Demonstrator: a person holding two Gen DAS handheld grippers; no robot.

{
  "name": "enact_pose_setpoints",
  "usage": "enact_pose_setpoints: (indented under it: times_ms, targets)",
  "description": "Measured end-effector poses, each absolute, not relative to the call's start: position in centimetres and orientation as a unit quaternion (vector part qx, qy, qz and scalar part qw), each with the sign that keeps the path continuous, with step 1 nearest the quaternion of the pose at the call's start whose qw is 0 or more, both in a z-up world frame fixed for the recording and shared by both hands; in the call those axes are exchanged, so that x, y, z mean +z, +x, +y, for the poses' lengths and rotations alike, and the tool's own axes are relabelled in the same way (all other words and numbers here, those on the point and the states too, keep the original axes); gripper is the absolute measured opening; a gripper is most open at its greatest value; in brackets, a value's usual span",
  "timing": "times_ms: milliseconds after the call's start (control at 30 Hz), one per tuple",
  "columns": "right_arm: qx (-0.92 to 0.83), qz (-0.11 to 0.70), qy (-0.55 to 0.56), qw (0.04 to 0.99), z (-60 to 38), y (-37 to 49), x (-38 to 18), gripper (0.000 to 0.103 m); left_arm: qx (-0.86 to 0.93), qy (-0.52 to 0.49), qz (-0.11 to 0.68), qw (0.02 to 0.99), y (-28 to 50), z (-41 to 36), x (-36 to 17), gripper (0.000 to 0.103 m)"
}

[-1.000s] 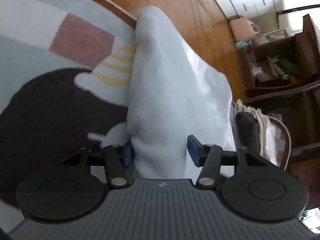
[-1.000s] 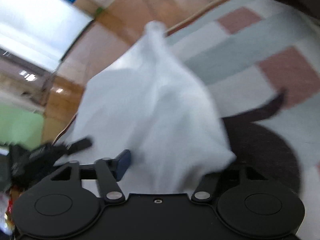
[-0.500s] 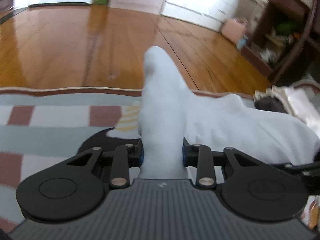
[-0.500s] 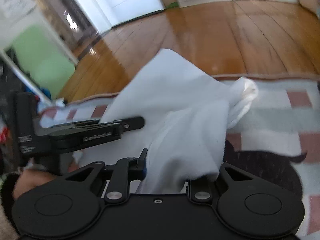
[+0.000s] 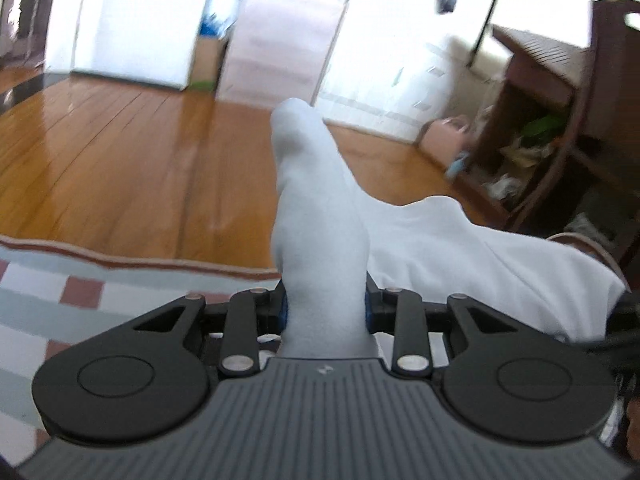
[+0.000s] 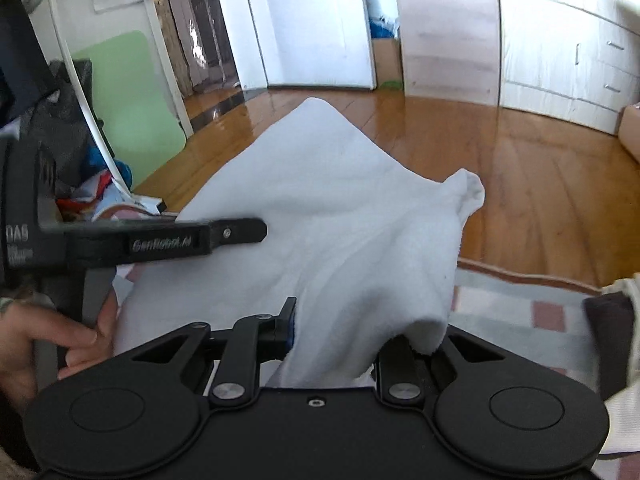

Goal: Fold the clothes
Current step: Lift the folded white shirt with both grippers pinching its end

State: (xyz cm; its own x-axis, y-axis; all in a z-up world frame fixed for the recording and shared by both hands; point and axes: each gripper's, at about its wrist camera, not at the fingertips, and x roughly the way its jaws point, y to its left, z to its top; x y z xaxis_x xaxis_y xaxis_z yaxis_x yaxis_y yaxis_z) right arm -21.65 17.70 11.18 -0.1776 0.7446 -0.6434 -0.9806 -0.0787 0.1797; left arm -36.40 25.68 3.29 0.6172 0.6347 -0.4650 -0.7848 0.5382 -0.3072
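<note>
A white garment [image 5: 440,248] hangs stretched between both grippers, lifted above a patterned rug [image 5: 48,296]. In the left wrist view my left gripper [image 5: 325,312] is shut on a bunched edge of the cloth, which sticks up ahead of the jaws. In the right wrist view my right gripper [image 6: 336,328] is shut on another edge of the white garment [image 6: 340,216]; cloth drapes over and hides the right finger. The left gripper [image 6: 240,234] shows side-on at the left of that view, held by a person's hand [image 6: 48,344].
Wooden floor [image 5: 120,168] lies beyond the rug's edge. A dark wooden shelf unit [image 5: 560,120] with clutter stands at right, with a pink box [image 5: 444,140] beside it. A pile of other clothes [image 6: 616,320] lies on the rug at right. White cabinets [image 6: 568,48] line the far wall.
Both grippers closed on the white garment and rose with it, rolling from a steep downward look to a more level one. The cloth came up off the rug.
</note>
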Motion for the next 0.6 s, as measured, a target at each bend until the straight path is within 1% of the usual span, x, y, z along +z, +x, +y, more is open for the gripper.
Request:
enact_pose_setpoints:
  times_ms: [133,267,433,600]
  targets:
    - [0.706,0.294,-0.176,0.62,15.4,-19.5,12.1,0.024,0.392,-0.257,0.132,0.874,-34.3,24.9,3.1,0.03]
    - [0.702,0.303,-0.156,0.626,14.0,-17.7,11.3,0.024,0.385,-0.255,0.15,0.874,-31.9,24.4,2.3,0.03]
    - [0.706,0.333,-0.107,0.616,13.6,-14.3,8.8,0.024,0.388,-0.254,0.177,0.868,-29.1,24.7,1.2,0.03]
    - [0.708,0.355,-0.073,0.606,14.4,-11.8,5.2,0.024,0.398,-0.24,0.224,0.857,-25.4,25.5,-0.6,0.03]
